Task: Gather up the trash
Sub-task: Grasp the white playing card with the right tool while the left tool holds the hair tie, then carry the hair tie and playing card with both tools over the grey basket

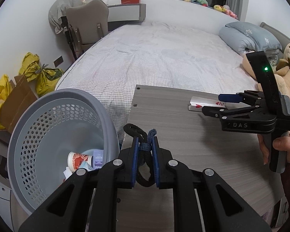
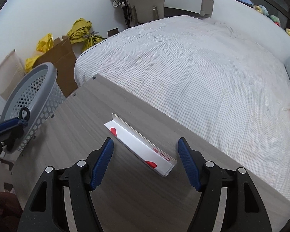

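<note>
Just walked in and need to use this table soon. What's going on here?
A person is clearing trash with two handheld grippers. The left gripper is shut on a black and blue hair tie, held beside the grey perforated wastebasket, which already holds a paper cup. The right gripper is open above a folded two-of-hearts playing card still lying on the wooden table.

The tabletop [image 2: 145, 193] is matt grey wood-grain laminate. The basket [image 1: 48, 119] is smooth grey perforated plastic. The folded card [image 2: 139, 145] is glossy white paper. The hair ties [image 1: 143, 150] are knitted fabric. The claw [image 1: 145, 160] is matt black plastic with ribbed blue pads [image 2: 104, 160].
</note>
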`<state>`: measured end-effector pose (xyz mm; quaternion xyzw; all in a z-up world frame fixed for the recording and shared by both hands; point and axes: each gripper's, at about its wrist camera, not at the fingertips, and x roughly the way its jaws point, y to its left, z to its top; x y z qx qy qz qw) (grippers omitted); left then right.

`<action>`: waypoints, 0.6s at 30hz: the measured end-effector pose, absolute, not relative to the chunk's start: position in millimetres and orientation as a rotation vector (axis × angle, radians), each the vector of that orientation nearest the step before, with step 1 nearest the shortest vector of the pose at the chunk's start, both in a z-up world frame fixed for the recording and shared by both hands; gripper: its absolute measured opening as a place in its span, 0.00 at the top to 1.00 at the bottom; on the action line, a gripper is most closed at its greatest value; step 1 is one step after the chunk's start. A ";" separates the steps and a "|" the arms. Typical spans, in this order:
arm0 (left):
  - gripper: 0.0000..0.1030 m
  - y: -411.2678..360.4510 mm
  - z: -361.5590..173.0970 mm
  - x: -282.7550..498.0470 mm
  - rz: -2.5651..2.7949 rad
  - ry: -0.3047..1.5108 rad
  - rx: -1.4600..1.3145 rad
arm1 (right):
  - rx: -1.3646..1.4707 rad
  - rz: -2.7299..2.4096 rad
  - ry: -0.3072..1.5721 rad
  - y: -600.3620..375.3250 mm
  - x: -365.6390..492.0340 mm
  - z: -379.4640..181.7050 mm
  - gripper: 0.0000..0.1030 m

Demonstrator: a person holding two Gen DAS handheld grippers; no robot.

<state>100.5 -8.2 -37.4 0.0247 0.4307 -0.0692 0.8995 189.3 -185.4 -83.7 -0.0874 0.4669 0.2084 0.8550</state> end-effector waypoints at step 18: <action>0.86 3.8 -34.6 95.4 -0.117 0.879 0.023 | -0.193 0.394 0.977 -169.5 171.2 -88.5 0.85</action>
